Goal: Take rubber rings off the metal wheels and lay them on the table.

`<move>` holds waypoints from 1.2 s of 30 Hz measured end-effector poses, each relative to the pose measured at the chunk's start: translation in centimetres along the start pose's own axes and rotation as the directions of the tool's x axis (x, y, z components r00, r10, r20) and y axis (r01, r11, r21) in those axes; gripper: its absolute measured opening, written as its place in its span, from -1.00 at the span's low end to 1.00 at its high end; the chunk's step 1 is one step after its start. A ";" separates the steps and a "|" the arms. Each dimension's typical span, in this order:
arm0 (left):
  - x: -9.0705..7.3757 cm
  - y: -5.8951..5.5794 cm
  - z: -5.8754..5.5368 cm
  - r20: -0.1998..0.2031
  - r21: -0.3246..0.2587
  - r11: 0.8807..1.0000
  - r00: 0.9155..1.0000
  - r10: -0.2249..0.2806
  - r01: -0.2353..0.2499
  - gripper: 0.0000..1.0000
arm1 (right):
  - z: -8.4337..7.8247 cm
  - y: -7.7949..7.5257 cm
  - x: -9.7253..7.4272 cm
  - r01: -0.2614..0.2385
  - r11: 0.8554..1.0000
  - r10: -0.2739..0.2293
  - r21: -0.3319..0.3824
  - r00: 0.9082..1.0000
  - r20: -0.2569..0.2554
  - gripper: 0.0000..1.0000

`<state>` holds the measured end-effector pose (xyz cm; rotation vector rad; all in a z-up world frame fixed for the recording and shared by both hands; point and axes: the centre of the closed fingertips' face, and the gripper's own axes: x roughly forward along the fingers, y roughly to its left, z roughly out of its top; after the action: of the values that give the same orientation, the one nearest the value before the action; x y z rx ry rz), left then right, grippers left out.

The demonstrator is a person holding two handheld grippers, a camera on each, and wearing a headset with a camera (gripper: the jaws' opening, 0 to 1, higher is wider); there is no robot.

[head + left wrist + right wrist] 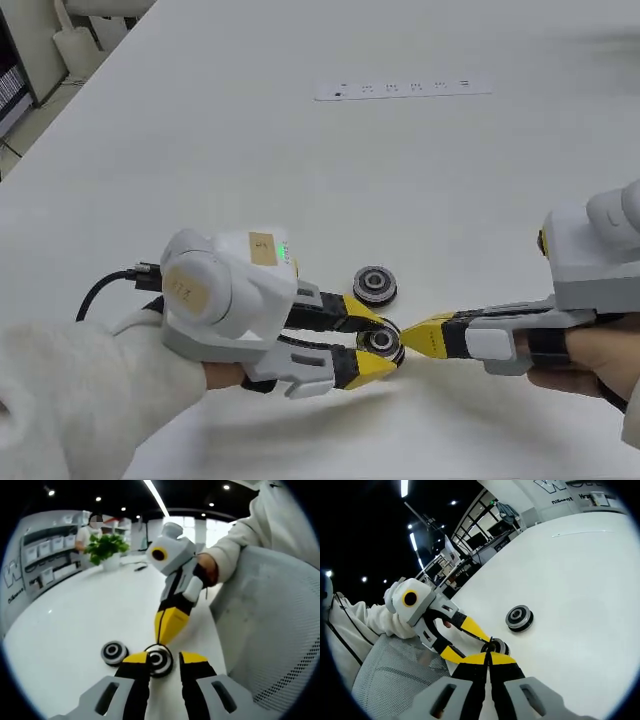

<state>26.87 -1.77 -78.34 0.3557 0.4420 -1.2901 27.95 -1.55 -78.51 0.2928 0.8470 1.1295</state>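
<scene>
- Head view: the left gripper (pixel 385 346) sets its yellow-tipped jaws on either side of a small round metal wheel (pixel 380 341) that wears a black rubber ring and lies on the white table (pixel 300 150). The right gripper (pixel 412 338) meets that wheel's rim from the opposite side, with its tips pressed together. A second round metal wheel (pixel 375 284) lies just beyond, apart from both grippers, with its ring on.
- Left gripper view: 1 jaw touches the small round metal wheel (pixel 159 661), while a sliver of table shows beside the other jaw. I cannot tell whether the wheel is clamped. The right gripper (pixel 164 635) points down onto the rim.
- Right gripper view: the right gripper (pixel 490 656) is clenched at the wheel's edge (pixel 497 644). Whether it has pinched any rubber is hidden. The second round metal wheel (pixel 520 617) sits alone.
- Progress, as I judge it: 0 of 2 rings are off. The first peel is only starting, and the second wheel is untouched.
</scene>
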 end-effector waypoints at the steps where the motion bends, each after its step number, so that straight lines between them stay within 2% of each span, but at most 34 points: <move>1: -0.1 -0.1 0.1 -0.006 0.002 1.000 1.000 -0.004 0.004 -0.48 | 0.0 0.1 -0.1 0.000 1.000 0.000 -0.002 1.000 -0.001 -1.00; 6: -0.7 -0.2 0.6 0.001 -0.014 1.000 1.000 -0.007 0.007 -0.41 | 0.1 0.3 -0.3 -0.004 1.000 0.004 -0.006 1.000 0.000 -1.00; 11: -1.7 0.4 1.2 0.010 -0.004 1.000 1.000 0.018 -0.018 -0.29 | 0.3 0.7 -0.6 -0.008 1.000 0.008 -0.011 1.000 0.006 -1.00; 17: -3.1 1.2 2.3 0.040 0.004 0.998 0.997 0.061 -0.061 0.00 | 0.6 1.3 -0.9 -0.021 1.000 0.022 -0.017 1.000 0.012 -1.00; 22: -4.4 1.7 3.0 0.070 -0.008 0.996 0.994 0.086 -0.086 0.32 | 1.0 1.4 -1.3 -0.014 1.000 0.014 -0.021 1.000 0.025 -1.00; 25: -5.5 1.9 4.1 0.119 -0.039 0.994 0.987 0.110 -0.106 0.56 | 1.0 1.6 -1.5 -0.007 1.000 0.008 -0.029 1.000 0.024 -1.00; 27: -5.9 1.8 4.4 0.130 -0.033 0.993 0.984 0.119 -0.115 0.67 | 1.1 1.9 -1.6 -0.008 0.999 0.008 -0.036 1.000 0.022 -1.00; 30: -6.4 1.7 4.6 0.131 -0.012 0.992 0.983 0.130 -0.129 0.70 | 1.2 2.2 -1.7 -0.003 0.999 0.004 -0.053 1.000 0.018 -1.00; 36: -7.7 2.0 4.1 0.122 -0.023 0.987 0.980 0.159 -0.157 0.78 | 1.5 2.7 -2.1 0.008 0.997 -0.006 -0.079 1.000 0.017 -1.00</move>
<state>27.66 3.14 -70.87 0.2923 0.3107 -1.1465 26.91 -1.98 -74.94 0.2333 0.7861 1.1498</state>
